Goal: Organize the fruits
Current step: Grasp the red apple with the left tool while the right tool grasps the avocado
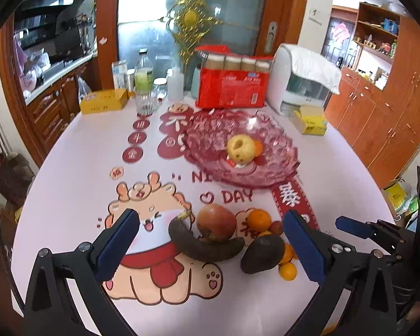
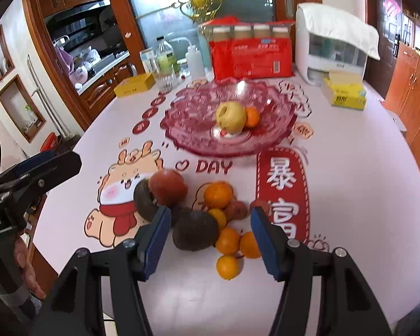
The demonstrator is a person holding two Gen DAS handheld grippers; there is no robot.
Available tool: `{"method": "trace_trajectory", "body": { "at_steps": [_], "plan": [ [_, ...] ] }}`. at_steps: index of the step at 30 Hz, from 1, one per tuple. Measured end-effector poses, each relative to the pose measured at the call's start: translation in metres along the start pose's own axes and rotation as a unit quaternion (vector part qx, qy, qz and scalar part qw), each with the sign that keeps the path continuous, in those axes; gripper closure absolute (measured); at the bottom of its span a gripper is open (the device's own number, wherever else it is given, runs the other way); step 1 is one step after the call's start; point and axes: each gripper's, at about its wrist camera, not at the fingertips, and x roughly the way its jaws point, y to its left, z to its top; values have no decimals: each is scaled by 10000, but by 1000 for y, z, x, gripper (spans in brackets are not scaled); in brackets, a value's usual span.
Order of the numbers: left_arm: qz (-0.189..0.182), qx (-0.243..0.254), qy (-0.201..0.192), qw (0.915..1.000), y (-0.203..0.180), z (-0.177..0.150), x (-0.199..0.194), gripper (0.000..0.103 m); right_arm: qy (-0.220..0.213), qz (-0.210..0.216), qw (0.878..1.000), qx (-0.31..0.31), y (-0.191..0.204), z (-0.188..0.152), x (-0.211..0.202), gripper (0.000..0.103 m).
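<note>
A pink glass fruit plate (image 1: 277, 145) (image 2: 198, 112) holds a yellow apple (image 1: 240, 148) (image 2: 230, 116) and a small orange (image 2: 252, 117). Nearer lies a pile of fruit: a red apple (image 1: 216, 221) (image 2: 168, 186), a dark overripe banana (image 1: 204, 245) (image 2: 144, 200), an avocado (image 1: 261, 253) (image 2: 194, 232), a larger orange (image 1: 259, 219) (image 2: 218, 195) and several small oranges (image 2: 228, 240). My left gripper (image 1: 210, 246) is open and empty, its fingers either side of the pile. My right gripper (image 2: 210, 240) is open and empty around the avocado and small oranges.
The table wears a white cartoon cloth (image 1: 154, 252). At the back stand a red drinks pack (image 1: 232, 84), a white appliance (image 1: 299, 84), yellow boxes (image 1: 103, 102) (image 1: 310, 121), bottles and a glass (image 1: 145, 95). Wooden cabinets (image 1: 378, 128) stand at right.
</note>
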Motion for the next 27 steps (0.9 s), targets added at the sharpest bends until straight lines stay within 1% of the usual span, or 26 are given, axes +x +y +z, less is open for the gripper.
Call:
{"method": "trace_trajectory", "body": {
  "at_steps": [2, 4, 6, 9, 14, 16, 20, 22, 27],
  "plan": [
    [48, 29, 240, 9997, 3, -5, 13, 1, 75, 20, 10000, 4, 1, -4, 8, 43],
    [182, 174, 366, 9990, 4, -9, 24, 1, 189, 51, 9998, 7, 1, -10, 21, 43],
    [295, 342, 462, 9979, 4, -15, 34, 1, 304, 97, 9995, 22, 1, -15, 32, 43],
    [369, 358, 619, 9968, 10, -20, 46, 1, 462, 104, 9988, 86, 1, -23, 48, 43],
    [445, 464, 831, 9945, 18, -23, 66, 1, 686, 233, 9970, 259, -3, -30, 69, 43],
    [491, 535, 879, 9935, 21, -23, 73, 1, 712, 308, 9965, 315, -3, -30, 74, 43],
    [454, 619, 966, 9924, 23, -20, 84, 1, 739, 479, 9950, 466, -2, -30, 84, 43],
    [445, 647, 1020, 9917, 23, -19, 92, 1, 673, 522, 9953, 459, 0, -28, 87, 43],
    [334, 734, 1163, 9899, 20, -13, 112, 1, 517, 291, 9980, 202, 11, -26, 92, 35]
  ]
}}
